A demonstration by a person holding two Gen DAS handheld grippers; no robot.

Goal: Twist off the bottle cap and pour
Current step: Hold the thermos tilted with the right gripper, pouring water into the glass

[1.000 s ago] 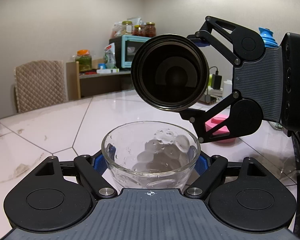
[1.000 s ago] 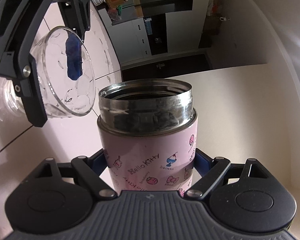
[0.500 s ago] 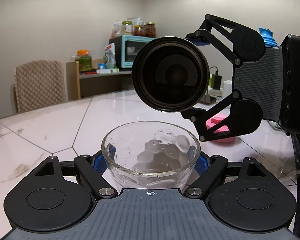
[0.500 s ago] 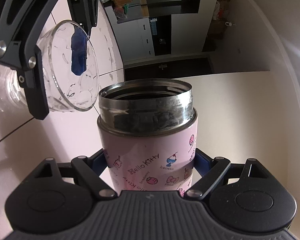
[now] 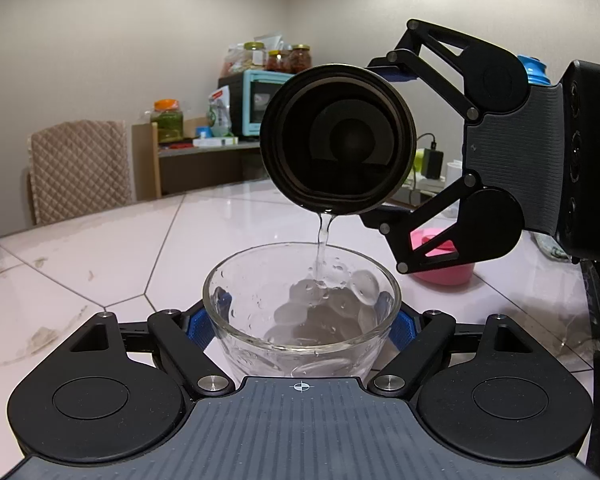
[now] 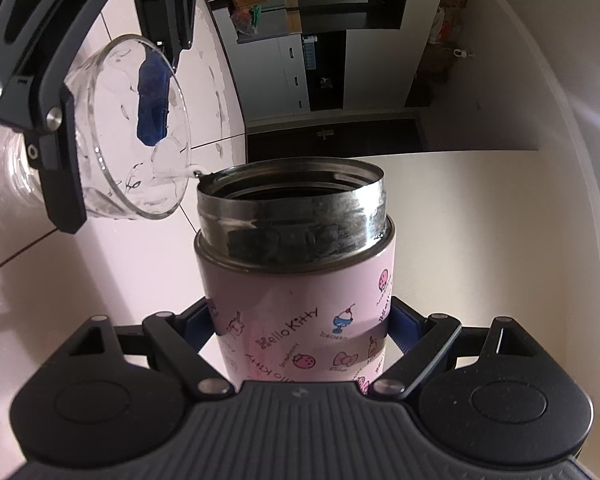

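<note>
The right gripper [image 6: 300,332] clamps the pink bottle [image 6: 296,304] lying level, long axis horizontal, so water [image 5: 323,240] trickles from its open mouth. That mouth hangs at twelve o'clock above the glass bowl [image 5: 302,300], gripped steady underneath by the left gripper [image 5: 302,320].

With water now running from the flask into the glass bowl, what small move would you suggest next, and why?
Probably hold the tilt steady. A thin stream falls from the pink flask in the right gripper into the glass bowl gripped by the left gripper, landing well inside its rim.
</note>
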